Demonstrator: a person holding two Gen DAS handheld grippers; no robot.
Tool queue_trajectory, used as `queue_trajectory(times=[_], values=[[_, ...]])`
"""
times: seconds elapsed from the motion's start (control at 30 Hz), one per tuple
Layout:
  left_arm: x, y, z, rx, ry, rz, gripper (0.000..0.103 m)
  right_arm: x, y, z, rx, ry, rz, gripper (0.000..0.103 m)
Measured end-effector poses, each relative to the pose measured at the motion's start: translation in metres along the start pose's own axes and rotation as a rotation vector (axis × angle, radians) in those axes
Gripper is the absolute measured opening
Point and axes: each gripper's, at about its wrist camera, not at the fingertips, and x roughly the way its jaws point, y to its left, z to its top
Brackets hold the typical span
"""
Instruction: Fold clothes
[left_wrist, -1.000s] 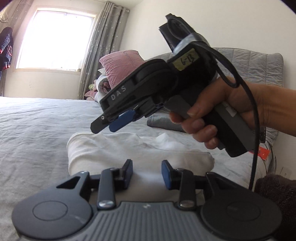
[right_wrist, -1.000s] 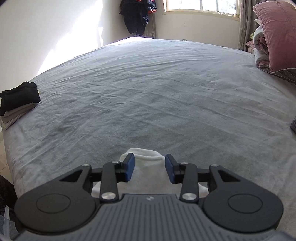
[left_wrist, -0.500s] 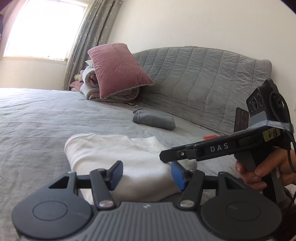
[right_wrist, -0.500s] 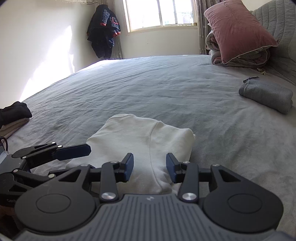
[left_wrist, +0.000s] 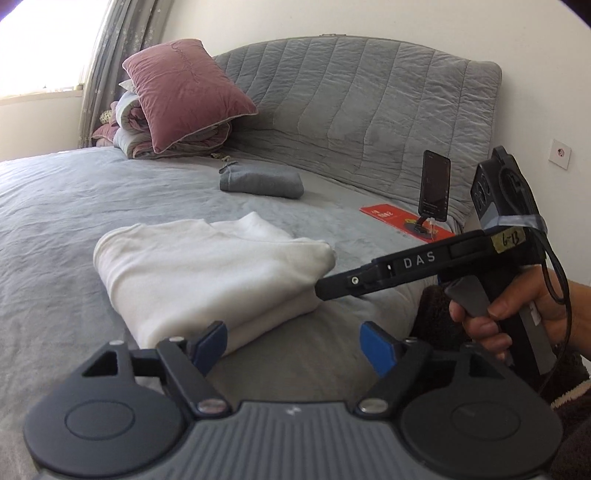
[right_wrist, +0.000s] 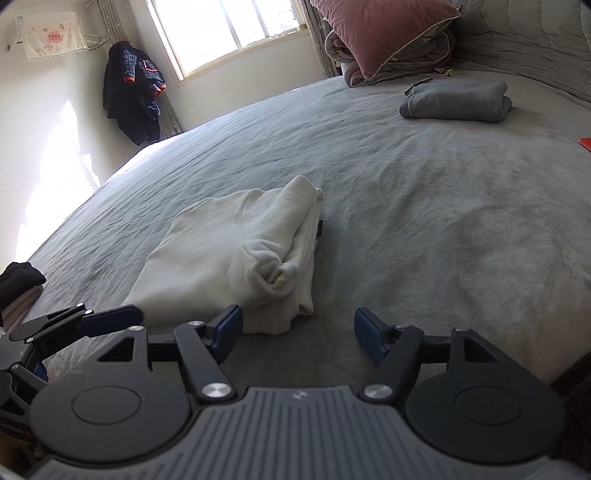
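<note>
A white garment (left_wrist: 207, 273) lies folded in a thick bundle on the grey bed (left_wrist: 55, 206). My left gripper (left_wrist: 291, 345) stands open just short of its near edge, nothing between the blue pads. At the right of the left wrist view a hand (left_wrist: 517, 314) holds the right tool side-on, its black fingers (left_wrist: 343, 286) at the bundle's right end; I cannot tell whether they touch it. In the right wrist view the white garment (right_wrist: 240, 254) lies ahead of my open right gripper (right_wrist: 299, 328). The left tool's blue-padded finger (right_wrist: 110, 318) shows at lower left.
A folded grey garment (left_wrist: 262, 181) lies near the quilted headboard (left_wrist: 369, 103). A pink pillow (left_wrist: 184, 96) rests on a rolled quilt. A phone on a stand (left_wrist: 436, 188) sits on a red pad. Dark clothes (right_wrist: 133, 96) hang by the window. A dark pile (right_wrist: 18, 277) sits at the bed's left edge.
Both grippers have opened wider and drawn back from the white garment, which now lies free on the bed. Both views have swung toward the headboard.
</note>
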Motion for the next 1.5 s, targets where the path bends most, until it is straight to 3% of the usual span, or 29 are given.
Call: queue_trajectory(times=[0.1, 0.17, 0.27, 0.33, 0.57, 0.67, 0.83, 1.0, 1.23, 1.5], values=[[0.002, -0.012, 0.001, 0.013, 0.117, 0.059, 0.084, 0.003, 0.005, -0.001, 0.019, 0.031, -0.054, 0.078], [0.002, -0.018, 0.006, 0.002, 0.202, 0.123, 0.087, 0.002, 0.007, -0.001, 0.033, 0.046, -0.065, 0.088], [-0.005, -0.021, 0.012, -0.027, 0.216, 0.169, 0.099, 0.0, 0.012, -0.001, 0.042, 0.069, -0.077, 0.099], [-0.008, -0.018, 0.015, -0.067, 0.225, 0.185, 0.102, -0.002, 0.015, 0.001, 0.039, 0.087, -0.093, 0.1], [0.002, 0.001, 0.016, -0.155, 0.31, 0.301, 0.102, -0.01, 0.022, 0.01, 0.079, 0.096, -0.129, 0.103], [0.002, 0.005, 0.02, -0.163, 0.311, 0.302, 0.102, -0.011, 0.021, 0.014, 0.116, 0.092, -0.134, 0.103], [-0.012, 0.02, 0.035, -0.198, 0.244, 0.267, 0.102, -0.013, 0.016, 0.018, 0.175, 0.099, -0.121, 0.103], [-0.018, 0.053, 0.041, -0.354, 0.203, 0.264, 0.102, -0.015, 0.009, 0.022, 0.229, 0.096, -0.091, 0.103], [-0.008, 0.086, 0.038, -0.576, 0.172, 0.201, 0.102, -0.001, -0.004, 0.028, 0.355, 0.109, 0.03, 0.103], [0.015, 0.101, 0.031, -0.709, 0.149, 0.164, 0.096, 0.021, -0.018, 0.034, 0.494, 0.127, 0.166, 0.1]])
